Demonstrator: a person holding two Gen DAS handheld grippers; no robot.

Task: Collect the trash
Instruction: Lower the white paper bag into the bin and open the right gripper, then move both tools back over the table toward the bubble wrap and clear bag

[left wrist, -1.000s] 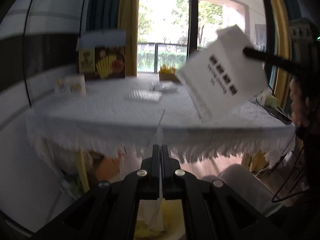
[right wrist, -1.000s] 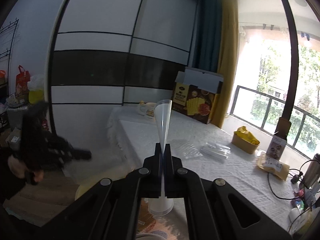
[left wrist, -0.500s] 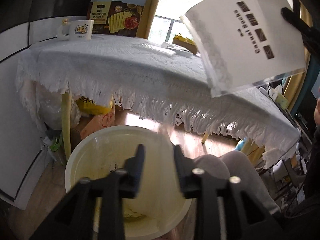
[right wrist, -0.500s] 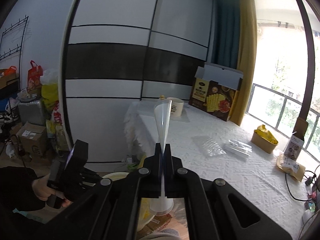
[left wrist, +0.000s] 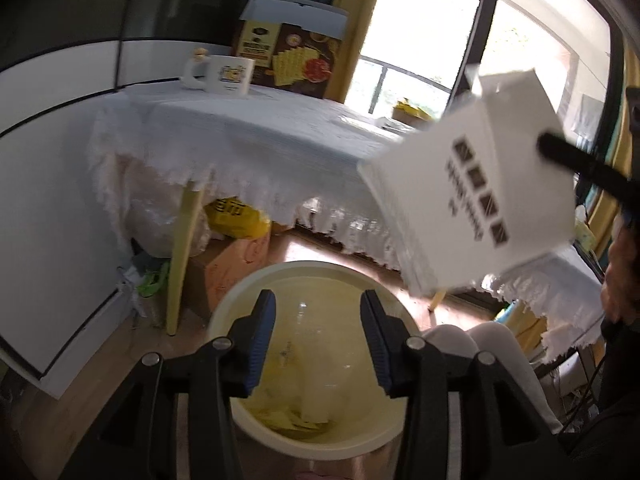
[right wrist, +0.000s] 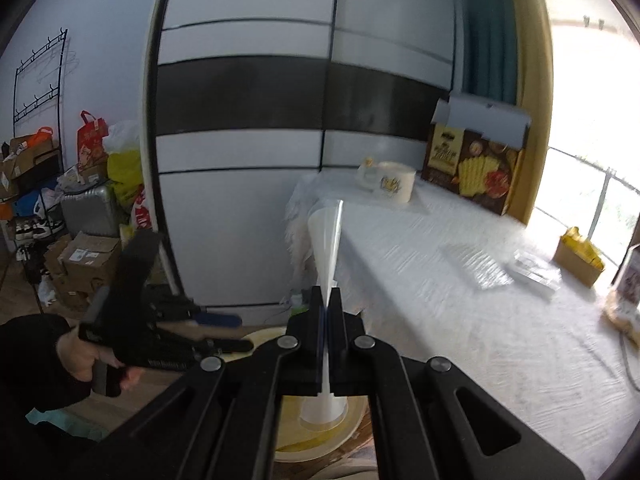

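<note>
My left gripper (left wrist: 317, 312) is open and empty, held over a cream round trash bin (left wrist: 236, 308) on the floor; yellow and white scraps (left wrist: 296, 412) lie at the bin's bottom. My right gripper (right wrist: 328, 300) is shut on a flat white paper package (right wrist: 326, 244), seen edge-on in the right wrist view. In the left wrist view the same package (left wrist: 472, 196) hangs at the right, printed with black squares, above and right of the bin. The left gripper also shows in the right wrist view (right wrist: 224, 320), beside the bin rim (right wrist: 356, 420).
A table with a white lace cloth (left wrist: 256, 136) stands behind the bin, bearing a mug (left wrist: 232, 76), a snack box (left wrist: 292, 56), clear plastic trays (right wrist: 532, 276) and a yellow bag (right wrist: 580, 252). A yellow bag and a carton (left wrist: 236, 240) sit under the table. Boxes (right wrist: 84, 260) line the left wall.
My left gripper tilted down over the bin and opened, dropping the thin white piece it held. The right gripper kept its grip on the package and swung toward the bin.
</note>
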